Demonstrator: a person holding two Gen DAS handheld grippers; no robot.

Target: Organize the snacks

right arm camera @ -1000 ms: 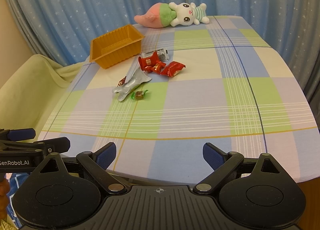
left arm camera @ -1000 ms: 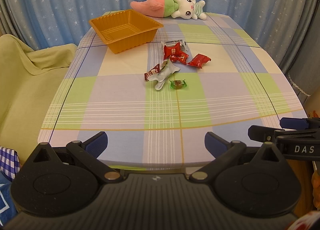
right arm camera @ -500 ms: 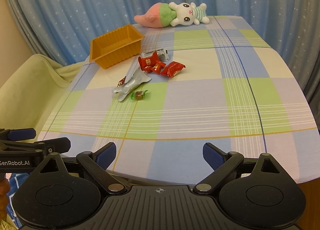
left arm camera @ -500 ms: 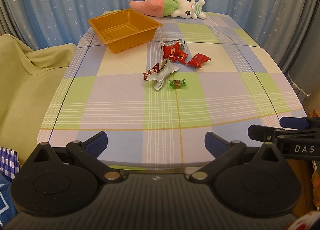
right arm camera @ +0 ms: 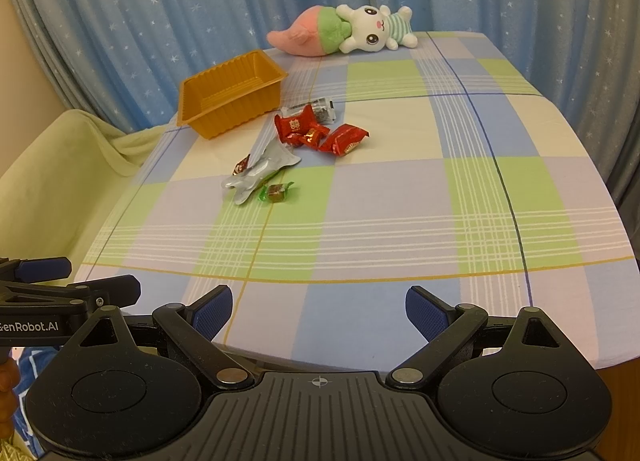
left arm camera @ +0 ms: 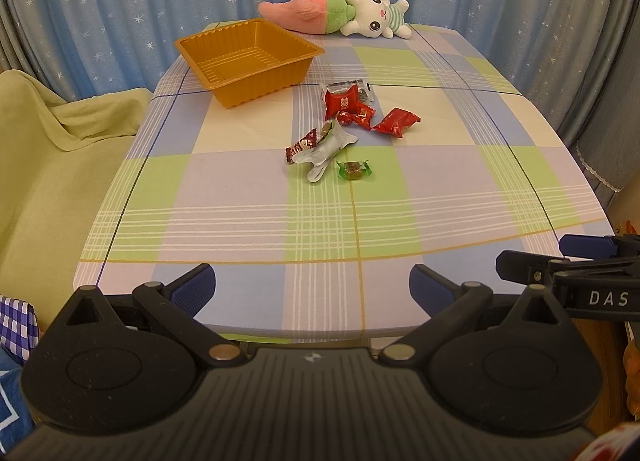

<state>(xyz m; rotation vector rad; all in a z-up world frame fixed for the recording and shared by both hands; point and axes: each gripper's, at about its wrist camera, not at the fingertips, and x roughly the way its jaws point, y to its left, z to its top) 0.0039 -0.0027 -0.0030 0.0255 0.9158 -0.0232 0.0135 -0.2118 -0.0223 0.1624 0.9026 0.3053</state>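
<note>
Table covered with a plaid cloth of blue, green, cream and lilac squares [left arm camera: 248, 197], set before a blue star-printed curtain [left arm camera: 120, 9]; a pale green draped cloth [left arm camera: 44, 149] lay to the left of it. Orange ribbed plastic tray [left arm camera: 248, 57], rectangular and holding nothing, stood toward the far left of the table. Plush white rabbit in a pink-and-green carrot suit [left arm camera: 340, 17] lay on its side at the far edge, just behind the tray. Snacks were gathered in a loose cluster at mid-table, near the tray's right front corner but apart from it: a clear-and-dark printed packet [left arm camera: 352, 87] farthest back, with a large red wrapped sweet [left arm camera: 340, 101] overlapping it; small red wrapped sweets [left arm camera: 358, 116] just in front; a red foil packet [left arm camera: 396, 123] to the right; a silver crumpled foil wrapper [left arm camera: 324, 151] nearer, with a dark red-and-white bar wrapper [left arm camera: 300, 147] touching its left side; a green-twisted toffee [left arm camera: 354, 170] nearest, just right of the silver wrapper. Left gripper [left arm camera: 312, 281], black with blue-padded fingers [left arm camera: 196, 287], hung over the near table edge, fingers spread wide with nothing between them. Right gripper [right arm camera: 318, 309], same make, likewise at the near edge, fingers spread wide and bare. Both were well apart from the snacks
</note>
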